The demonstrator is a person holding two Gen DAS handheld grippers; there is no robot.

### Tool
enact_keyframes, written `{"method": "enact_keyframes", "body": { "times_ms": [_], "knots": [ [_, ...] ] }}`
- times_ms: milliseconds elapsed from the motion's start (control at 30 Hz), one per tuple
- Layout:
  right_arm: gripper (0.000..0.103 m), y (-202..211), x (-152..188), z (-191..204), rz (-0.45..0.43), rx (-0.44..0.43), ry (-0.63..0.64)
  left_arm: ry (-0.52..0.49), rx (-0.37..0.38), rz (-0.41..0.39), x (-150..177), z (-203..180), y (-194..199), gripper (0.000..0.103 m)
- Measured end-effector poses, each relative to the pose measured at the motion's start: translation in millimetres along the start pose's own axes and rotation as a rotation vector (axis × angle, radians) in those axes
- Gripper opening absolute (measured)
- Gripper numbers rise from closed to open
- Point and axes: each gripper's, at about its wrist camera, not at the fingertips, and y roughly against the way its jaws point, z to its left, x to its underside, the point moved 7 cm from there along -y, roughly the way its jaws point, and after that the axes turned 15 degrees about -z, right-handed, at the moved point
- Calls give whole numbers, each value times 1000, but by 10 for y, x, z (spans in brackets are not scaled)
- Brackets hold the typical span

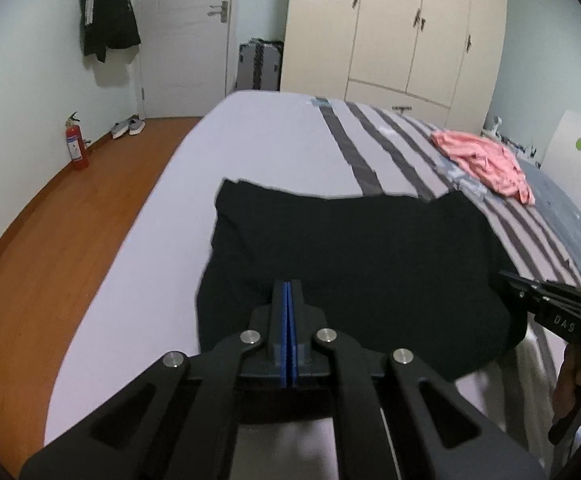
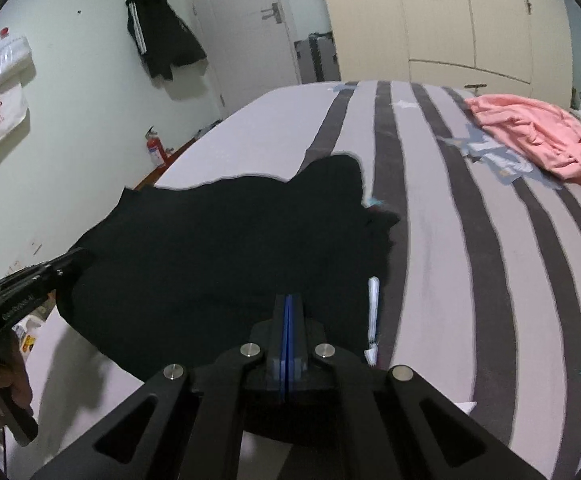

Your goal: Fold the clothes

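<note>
The left gripper (image 1: 287,286) has its two blue-lined fingers pressed tight together, pinching the near edge of the black garment (image 1: 354,256). The right gripper (image 2: 288,300) does the same: its fingers are squeezed together on the near edge of the same black cloth. The garment hangs between them and its far part lies on the striped bed (image 2: 442,248). A pink garment (image 2: 538,140) lies crumpled farther back on the bed, well apart.
</note>
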Motion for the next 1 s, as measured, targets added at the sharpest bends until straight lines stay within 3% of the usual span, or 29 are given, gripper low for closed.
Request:
{"method": "enact_keyframes", "body": {
  "times_ms": [233, 333, 367, 433, 467, 500, 567, 600, 867, 1000],
  "knots": [
    [0, 248, -60, -248, 11, 46, -5, 11, -78, 17, -16, 100, 77, 2],
    [6, 354, -85, -354, 15, 66, -7, 27, -104, 22, -90, 34, 263, 4],
    [11, 390, -94, -390, 17, 73, -7, 30, -112, 24, -111, 3, 338, 9],
    [34, 560, -98, -457, 22, 81, 1, 39, -125, 14, -159, -111, 559, 18],
    [46, 692, -111, -473, 9, 74, 10, 42, -126, 8, -177, -187, 675, 30],
    [51, 823, -124, -488, -4, 67, 20, 41, -136, 0, -186, -300, 837, 49],
    [58, 1095, -148, -499, -26, 44, 45, 40, -158, -11, -199, -442, 1057, 72],
    [63, 1246, -159, -503, -36, 31, 58, 44, -163, -21, -199, -552, 1208, 77],
    [88, 2430, -122, -589, -97, -80, 113, 69, -228, -52, -40, -1453, 2232, 101],
    [98, 2888, -23, -700, -115, -115, 118, 48, -287, -67, 92, -1806, 2529, 102]
  ]
}}
